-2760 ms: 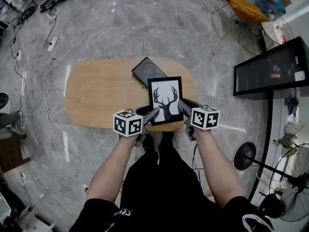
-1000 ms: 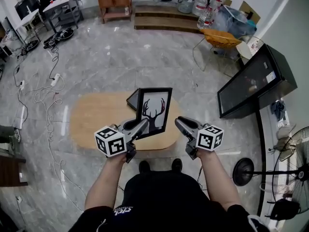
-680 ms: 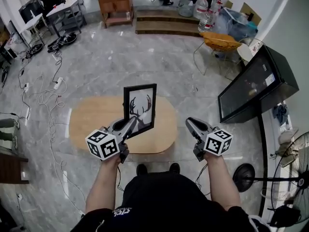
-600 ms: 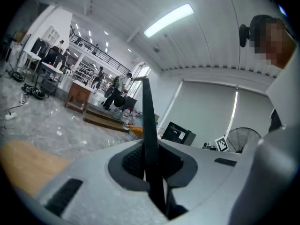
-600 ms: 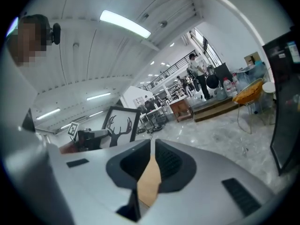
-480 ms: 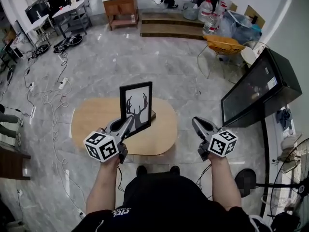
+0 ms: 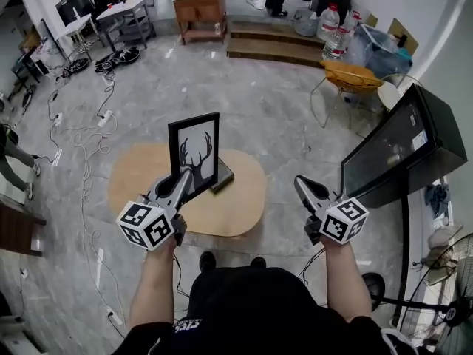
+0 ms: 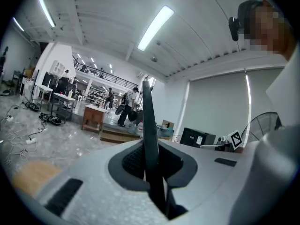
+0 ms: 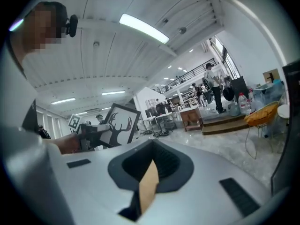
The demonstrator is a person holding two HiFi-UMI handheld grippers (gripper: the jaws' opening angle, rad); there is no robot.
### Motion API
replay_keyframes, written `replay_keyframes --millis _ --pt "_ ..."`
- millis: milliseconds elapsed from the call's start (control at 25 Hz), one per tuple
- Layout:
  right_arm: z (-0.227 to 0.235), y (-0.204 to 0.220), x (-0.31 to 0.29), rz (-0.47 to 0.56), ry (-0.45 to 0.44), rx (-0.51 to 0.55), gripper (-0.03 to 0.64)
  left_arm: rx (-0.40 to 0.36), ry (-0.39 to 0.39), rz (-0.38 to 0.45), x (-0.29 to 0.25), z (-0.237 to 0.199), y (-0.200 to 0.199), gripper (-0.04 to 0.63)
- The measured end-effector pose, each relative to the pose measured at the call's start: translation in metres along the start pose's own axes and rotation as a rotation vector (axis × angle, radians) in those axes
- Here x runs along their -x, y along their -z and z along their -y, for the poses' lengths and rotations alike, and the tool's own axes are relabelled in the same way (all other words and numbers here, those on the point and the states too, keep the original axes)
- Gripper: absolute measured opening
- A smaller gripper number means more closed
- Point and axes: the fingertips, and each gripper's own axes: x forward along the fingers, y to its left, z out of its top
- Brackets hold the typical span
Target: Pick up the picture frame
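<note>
The picture frame [image 7: 194, 154], black with a deer-antler print, stands upright in the air above the oval wooden table [image 7: 236, 202]. My left gripper [image 7: 181, 185] is shut on its lower edge. In the left gripper view the picture frame [image 8: 149, 135] shows edge-on, pinched between the pads of the left gripper [image 8: 151, 161]. My right gripper [image 7: 301, 184] hangs apart to the right of the table; its jaws have just been closing and are shut with nothing held. The right gripper view shows the shut right gripper [image 9: 150, 172] and, far off to its left, the picture frame [image 9: 121, 124].
A dark flat slab [image 7: 222, 176] lies on the table behind the frame. A black cabinet [image 7: 403, 146] stands at the right, with an orange chair [image 7: 353, 74] beyond it. Cables [image 7: 81, 143] trail over the marble floor at the left. A wooden desk [image 7: 201, 6] stands far back.
Both grippers held the frame flat on the table at first. The right one let go, shut and swung right. The left one raised the frame upright and carried it leftward.
</note>
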Motion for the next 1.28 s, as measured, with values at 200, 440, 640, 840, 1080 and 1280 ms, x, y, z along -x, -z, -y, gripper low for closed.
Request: replay_keyframes --millis 200,440,640,840,1080,1280 --pt "0.0 -0.026 0.006 0.047 0.014 0.054 0.005 0.006 -0.04 0.048 0.007 0.0 -0.016 0.037" --pt "-0.018 -0.06 -0.004 0.1 0.083 0.175 0.003 -0.059 -0.039 0.043 0.018 -0.013 -0.034 0.037" --pt "-0.038 -0.064 -0.014 0.121 0.083 0.198 0.005 -0.086 -0.041 0.061 0.024 -0.028 -0.038 0.037" --pt "-0.037 -0.056 -0.016 0.114 0.107 0.176 0.004 -0.077 -0.024 0.054 0.022 -0.033 -0.034 0.037" --pt "-0.034 -0.051 -0.018 0.101 0.129 0.167 0.003 -0.074 -0.028 0.048 0.02 -0.039 -0.03 0.037" --pt "-0.037 -0.051 -0.021 0.081 0.121 0.197 0.003 -0.073 -0.031 0.043 0.02 -0.041 -0.03 0.036"
